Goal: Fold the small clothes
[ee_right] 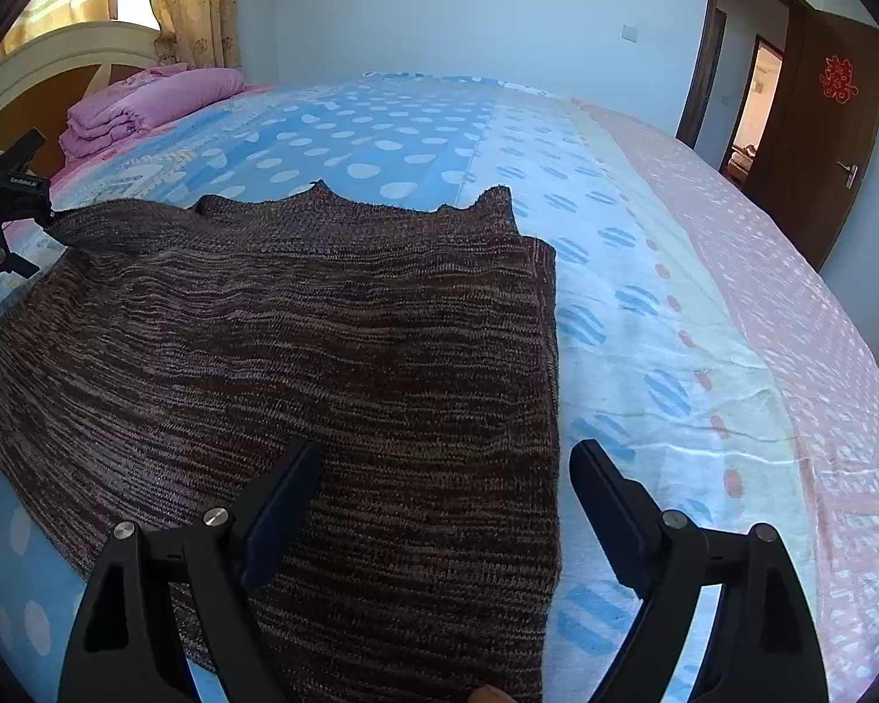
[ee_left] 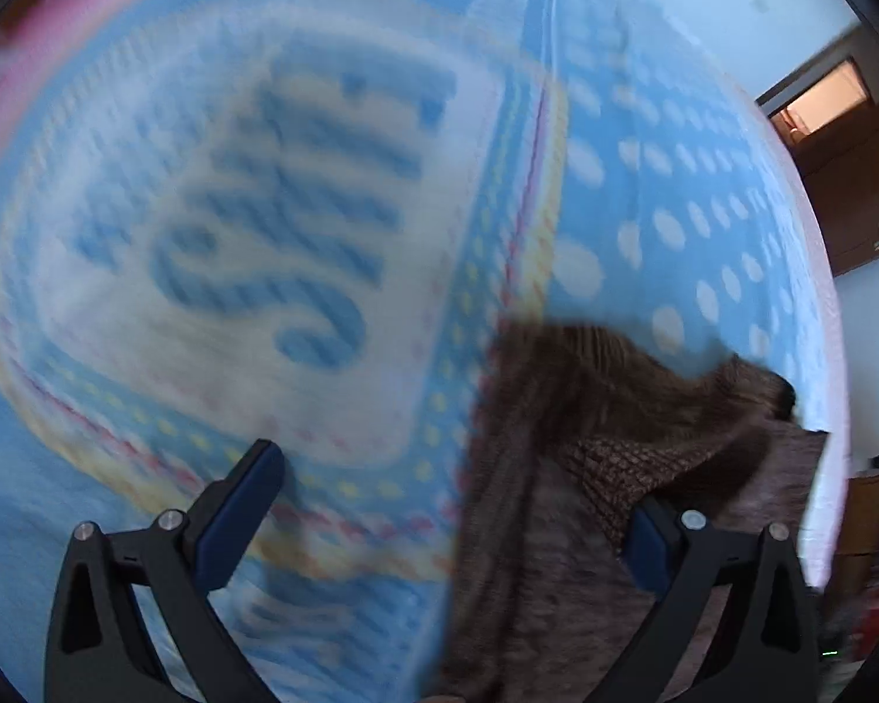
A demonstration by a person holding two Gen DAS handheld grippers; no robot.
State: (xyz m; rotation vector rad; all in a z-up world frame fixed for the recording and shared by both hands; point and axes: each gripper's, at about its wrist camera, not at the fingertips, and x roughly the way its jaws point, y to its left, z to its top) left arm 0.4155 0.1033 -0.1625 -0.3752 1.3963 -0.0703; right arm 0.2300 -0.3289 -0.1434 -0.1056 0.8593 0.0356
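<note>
- Sweater (ee_right: 334,351): brown knit, spread mostly flat on the bed (ee_right: 644,304). Right edge lies in a straight doubled line, likely one side already folded in. Far left corner lifted off the sheet.
- Left gripper (ee_right: 12,199): seen from the right view at that raised corner, knit drawn taut toward it. Its own blurred view shows fingers wide, knit draped over the right one; whether it pinches the cloth, cannot tell.
- Right gripper (ee_right: 445,504): jaws wide, holding nothing, hovering low over the near right edge, probably placed to pin or take that side.
- Pink quilt (ee_right: 140,105) folded by the headboard, well apart.
</note>
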